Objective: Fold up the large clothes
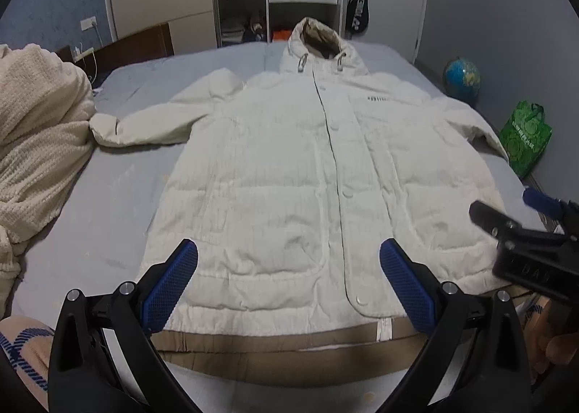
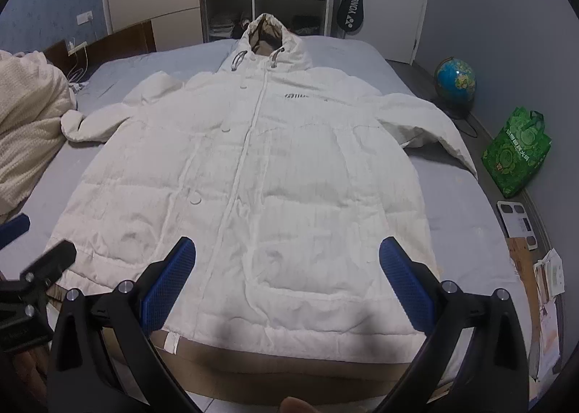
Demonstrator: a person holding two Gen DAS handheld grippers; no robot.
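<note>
On the grey-sheeted bed (image 1: 224,62) I see the white hooded puffer coat (image 1: 289,177) lying flat, front up, sleeves spread. My left claw (image 1: 288,286) and right claw (image 2: 287,284) both hover above its hem, spread fully wide, gripping nothing.

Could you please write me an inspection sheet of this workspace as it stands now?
Surface: bed with a grey-blue sheet, wrinkled in places.
Job's things: white hooded jacket spread flat, front up, closed, hood at the far end, both sleeves out to the sides, tan hem toward the cameras.
Clutter: cream knitted blanket heaped at the bed's left edge, by one cuff.
Grippers: left tool and right tool both open, above the hem, holding nothing.
Cables: white cord from a wall socket near the headboard.
Surroundings: globe, green bag, scale and papers on the floor; racket bag; drawers and shelves behind.
</note>
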